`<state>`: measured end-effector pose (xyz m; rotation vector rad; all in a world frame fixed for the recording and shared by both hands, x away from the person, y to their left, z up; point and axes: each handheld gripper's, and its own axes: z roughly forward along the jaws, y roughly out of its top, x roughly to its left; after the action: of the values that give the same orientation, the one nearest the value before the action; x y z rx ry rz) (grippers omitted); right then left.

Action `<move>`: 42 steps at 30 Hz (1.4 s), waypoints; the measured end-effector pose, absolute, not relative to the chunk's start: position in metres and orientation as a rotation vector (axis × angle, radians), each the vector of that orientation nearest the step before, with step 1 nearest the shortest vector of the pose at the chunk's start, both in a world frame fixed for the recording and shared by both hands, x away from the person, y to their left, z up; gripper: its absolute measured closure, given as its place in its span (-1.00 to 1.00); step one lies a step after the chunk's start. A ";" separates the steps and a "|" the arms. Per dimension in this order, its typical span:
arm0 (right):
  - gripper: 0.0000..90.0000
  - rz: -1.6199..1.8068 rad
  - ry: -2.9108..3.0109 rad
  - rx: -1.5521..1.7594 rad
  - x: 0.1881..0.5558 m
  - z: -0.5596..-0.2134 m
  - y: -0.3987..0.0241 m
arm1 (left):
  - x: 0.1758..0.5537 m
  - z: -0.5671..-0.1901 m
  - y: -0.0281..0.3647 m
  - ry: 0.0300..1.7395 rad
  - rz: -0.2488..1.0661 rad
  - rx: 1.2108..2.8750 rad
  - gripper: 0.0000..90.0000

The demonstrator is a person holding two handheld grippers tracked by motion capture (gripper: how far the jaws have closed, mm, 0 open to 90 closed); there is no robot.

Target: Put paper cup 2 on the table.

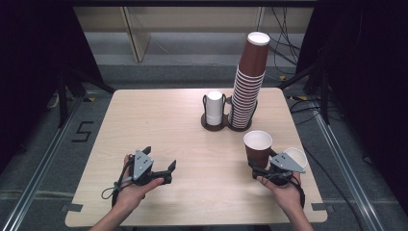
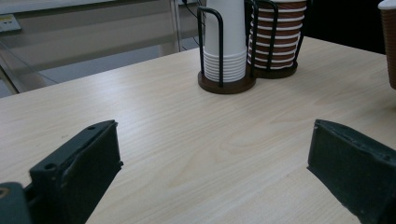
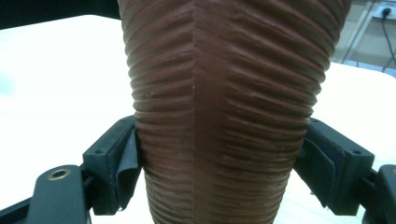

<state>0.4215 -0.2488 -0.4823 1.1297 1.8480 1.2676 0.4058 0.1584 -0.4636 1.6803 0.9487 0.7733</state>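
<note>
A brown ribbed paper cup (image 1: 258, 146) with a white inside stands upright at the table's right front. My right gripper (image 1: 260, 167) is shut on its lower part. In the right gripper view the two pads (image 3: 126, 161) press on either side of the cup (image 3: 224, 93). At the left front my left gripper (image 1: 160, 159) is held just over the table, open, with nothing between its jaws. In the left gripper view its jaws (image 2: 210, 154) stand wide apart over bare wood and point toward the cup rack (image 2: 226, 86).
A black wire rack (image 1: 226, 126) at the back middle holds a short stack of white cups (image 1: 214, 107) and a tall leaning stack of brown cups (image 1: 248, 82). Another cup's white rim (image 1: 296, 155) shows just right of the right gripper. The wooden table (image 1: 159, 120) ends close on the right.
</note>
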 end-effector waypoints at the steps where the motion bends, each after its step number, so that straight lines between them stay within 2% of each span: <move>1: -0.53 1.259 1.847 1.132 0.421 -0.482 -0.249 | 0.405 -0.464 0.158 0.950 0.770 1.685 -0.96; 14: -0.54 1.195 1.872 1.120 0.419 -0.485 -0.241 | 0.399 -0.466 0.158 0.936 0.763 1.686 -0.95; 22: -0.54 1.238 1.841 1.049 0.411 -0.472 -0.229 | 0.399 -0.466 0.159 0.934 0.767 1.687 -0.95; 33: -0.54 1.126 1.888 1.191 0.411 -0.491 -0.229 | 0.399 -0.467 0.160 0.939 0.758 1.692 -0.95; 42: -0.56 1.102 1.925 1.156 0.415 -0.495 -0.233 | 0.400 -0.469 0.159 0.936 0.753 1.700 -0.95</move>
<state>0.4148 -0.2332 -0.4946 1.1560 1.9247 1.1018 0.3996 0.1593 -0.4690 1.7002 0.9359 0.7531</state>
